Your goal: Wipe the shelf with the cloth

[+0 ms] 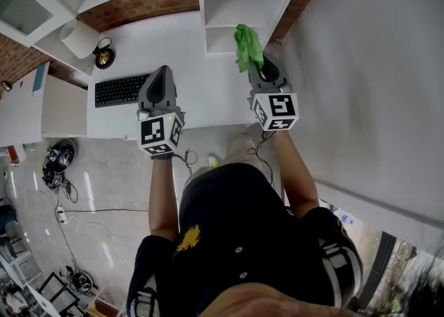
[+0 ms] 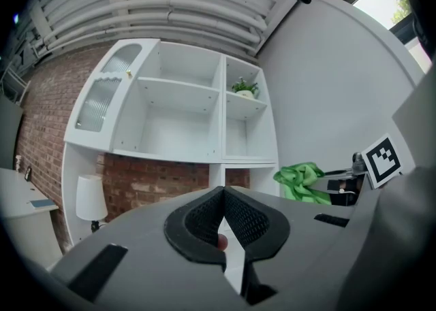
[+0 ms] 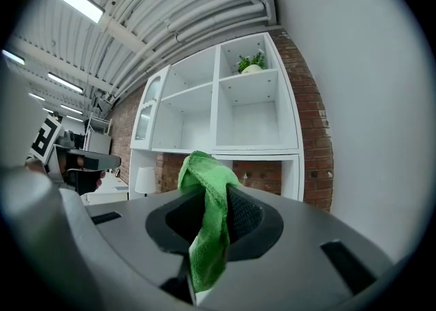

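A green cloth hangs bunched from my right gripper, whose jaws are shut on it; the right gripper view shows the green cloth pinched between the black pads and drooping below them. The white shelf unit stands just beyond the cloth, and its open compartments fill the middle of the right gripper view. My left gripper hovers over the white desk, left of the shelf, with its jaws shut and nothing between them. The left gripper view shows the white shelf unit ahead and the green cloth at right.
A black keyboard lies on the desk beside my left gripper. A white lamp and a small dark round object stand at the desk's back left. A potted plant sits on the top right shelf. A grey wall runs along the right.
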`<state>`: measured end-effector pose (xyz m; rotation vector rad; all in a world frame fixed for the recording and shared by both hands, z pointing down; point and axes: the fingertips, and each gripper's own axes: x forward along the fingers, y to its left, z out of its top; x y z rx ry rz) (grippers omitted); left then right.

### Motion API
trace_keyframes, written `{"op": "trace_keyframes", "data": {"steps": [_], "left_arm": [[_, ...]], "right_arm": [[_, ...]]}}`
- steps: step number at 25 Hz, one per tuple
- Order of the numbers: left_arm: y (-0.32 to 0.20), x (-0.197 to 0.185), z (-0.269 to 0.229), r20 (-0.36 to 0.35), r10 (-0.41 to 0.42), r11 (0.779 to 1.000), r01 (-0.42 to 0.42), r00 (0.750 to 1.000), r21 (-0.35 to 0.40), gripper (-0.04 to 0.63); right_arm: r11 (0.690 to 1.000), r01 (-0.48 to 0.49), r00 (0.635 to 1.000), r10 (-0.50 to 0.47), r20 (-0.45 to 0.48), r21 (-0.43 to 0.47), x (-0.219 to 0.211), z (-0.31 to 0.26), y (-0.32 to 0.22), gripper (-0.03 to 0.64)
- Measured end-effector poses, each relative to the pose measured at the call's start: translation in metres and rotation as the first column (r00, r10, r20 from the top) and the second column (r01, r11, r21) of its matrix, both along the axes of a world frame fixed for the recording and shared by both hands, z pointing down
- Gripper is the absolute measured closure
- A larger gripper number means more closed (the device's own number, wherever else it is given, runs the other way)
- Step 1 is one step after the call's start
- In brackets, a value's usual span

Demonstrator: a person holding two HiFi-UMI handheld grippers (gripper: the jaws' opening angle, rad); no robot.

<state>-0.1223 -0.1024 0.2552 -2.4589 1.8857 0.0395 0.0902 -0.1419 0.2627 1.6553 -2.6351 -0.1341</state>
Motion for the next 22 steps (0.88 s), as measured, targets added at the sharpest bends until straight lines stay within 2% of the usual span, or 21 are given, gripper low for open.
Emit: {"op": "trace_keyframes", "data": {"steps": [22], "left_arm": [[0.001,0.027,0.001,-0.018,0.078,0.997,-0.078,0.997,0.0,0.577]], "right_arm": [[1.0,-0.003,1.0,0.003,-0.019,0.0,0.009,-0.005,0.005,0.557]]}}
